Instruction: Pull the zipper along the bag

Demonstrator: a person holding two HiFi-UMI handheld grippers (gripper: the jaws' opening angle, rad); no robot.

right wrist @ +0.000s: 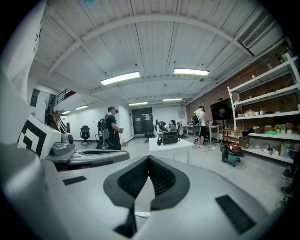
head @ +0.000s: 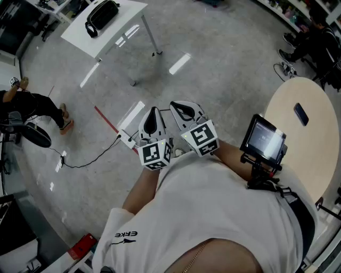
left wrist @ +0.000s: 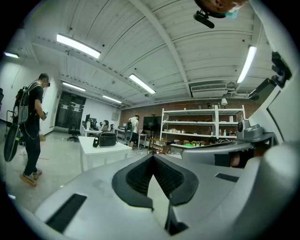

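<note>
Table: white, at your 11 o'clock, black bag lying on its top | round table: pale, at your 3 o'clock, dark phone flat on it | floor: grey and glossy, black cable and red tape strip at your 10 o'clock

The bag lies on the table, toward its left corner, well ahead of the left gripper and the right gripper, which sit side by side. Off to their right, a phone lies on the round table near its far edge.
</note>
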